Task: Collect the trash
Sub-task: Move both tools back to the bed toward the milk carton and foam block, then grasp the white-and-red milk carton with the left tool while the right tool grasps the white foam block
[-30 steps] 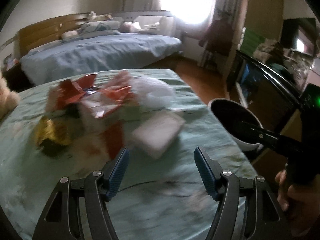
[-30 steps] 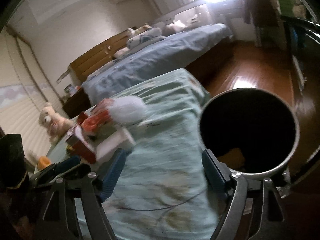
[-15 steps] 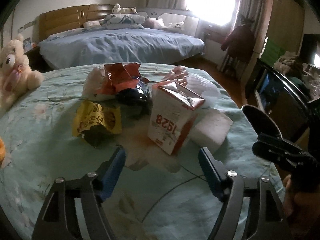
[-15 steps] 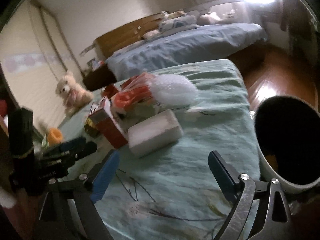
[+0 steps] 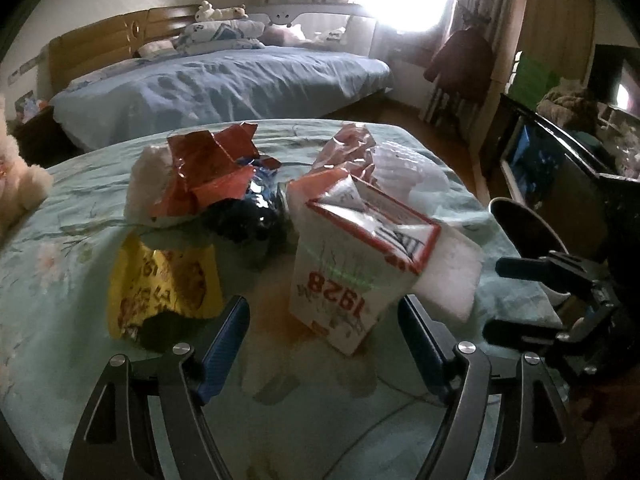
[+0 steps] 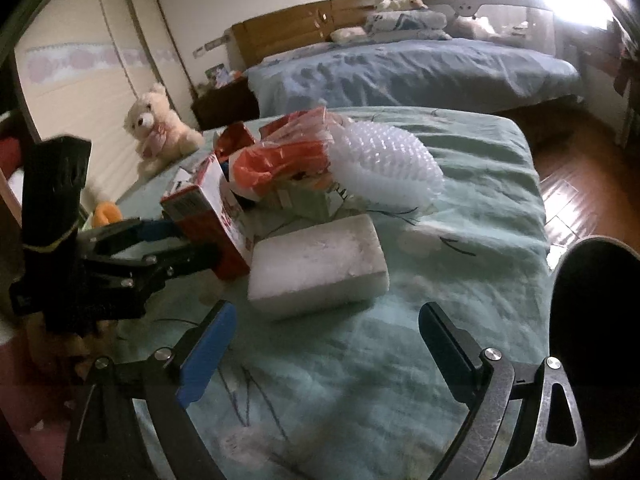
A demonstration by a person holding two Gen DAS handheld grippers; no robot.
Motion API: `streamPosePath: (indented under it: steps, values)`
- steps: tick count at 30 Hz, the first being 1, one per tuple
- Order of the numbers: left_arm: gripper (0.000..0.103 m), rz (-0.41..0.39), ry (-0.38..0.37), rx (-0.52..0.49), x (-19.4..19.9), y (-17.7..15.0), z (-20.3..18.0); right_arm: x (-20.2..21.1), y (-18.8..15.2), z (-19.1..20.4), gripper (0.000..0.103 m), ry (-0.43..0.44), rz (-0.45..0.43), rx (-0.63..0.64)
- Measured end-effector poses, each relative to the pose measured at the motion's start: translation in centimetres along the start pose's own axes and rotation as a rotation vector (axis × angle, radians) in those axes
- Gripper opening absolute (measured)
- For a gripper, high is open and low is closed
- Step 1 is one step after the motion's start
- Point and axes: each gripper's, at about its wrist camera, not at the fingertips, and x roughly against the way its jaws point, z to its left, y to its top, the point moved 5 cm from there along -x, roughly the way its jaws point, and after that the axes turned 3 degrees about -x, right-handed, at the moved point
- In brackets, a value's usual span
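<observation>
While both grippers hang over the green cloth (image 5: 60, 280) w/ jaws spread wide and nothing between them, the trash sits in a heap mid-table. Going L to R in the left wrist view: a plush bear (image 5: 16, 188) at the far L edge, then a yellow wrapper (image 5: 164, 284) lying just ahead of the left gripper (image 5: 322, 338), close by its L finger. Behind the wrapper, a red foil bag (image 5: 208, 172) sits on top of a white lump, w/ a dark blue shiny bag (image 5: 248, 216) tucked beside it. Next, a carton (image 5: 352, 264) w/ red trim, marked 1928, tilted and torn open at top, roughly in line w/ the gap btwn the fingers but ahead of them, not touched. A white foam block (image 5: 452, 276) touches the carton's R side. Behind those, pink plastic (image 5: 348, 148) and clear bubble wrap (image 5: 408, 172). Far R: the right gripper (image 5: 496, 296) seen side-on, and behind it the dark bin (image 5: 524, 224) at the table edge.

Right wrist view, L to R: bear (image 6: 156, 128), left gripper (image 6: 180, 244) w/ its fingers either side of the carton (image 6: 208, 204) corner — contact can't be told. Then an orange-red bag (image 6: 280, 160), bubble wrap (image 6: 384, 168), foam block (image 6: 320, 260) just ahead of the right gripper (image 6: 324, 338), centred btwn its fingers but apart. Bin (image 6: 592, 320) at far R, beside the R finger. A bed (image 6: 400, 68) stands behind the table.
</observation>
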Motion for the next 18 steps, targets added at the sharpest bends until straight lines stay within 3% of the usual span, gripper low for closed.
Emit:
streamPosePath:
  steps: [3,6,16,18]
  values:
    - [0.074,-0.008,-0.027,0.007,-0.5,0.3,0.2,-0.7,0.4,0.0,0.094,0.009,0.018,0.012]
    - [0.053,-0.022,-0.072,0.0,-0.6,0.4,0.1,-1.2,0.7,0.2,0.094,0.009,0.031,0.034]
    - [0.047,-0.055,-0.042,0.008,0.9,-1.2,1.1,-3.1,1.1,1.0,0.093,-0.011,0.066,0.077]
    - [0.046,-0.055,-0.036,0.011,1.2,-1.7,1.1,-3.0,1.1,0.9,0.082,-0.04,0.066,0.076]
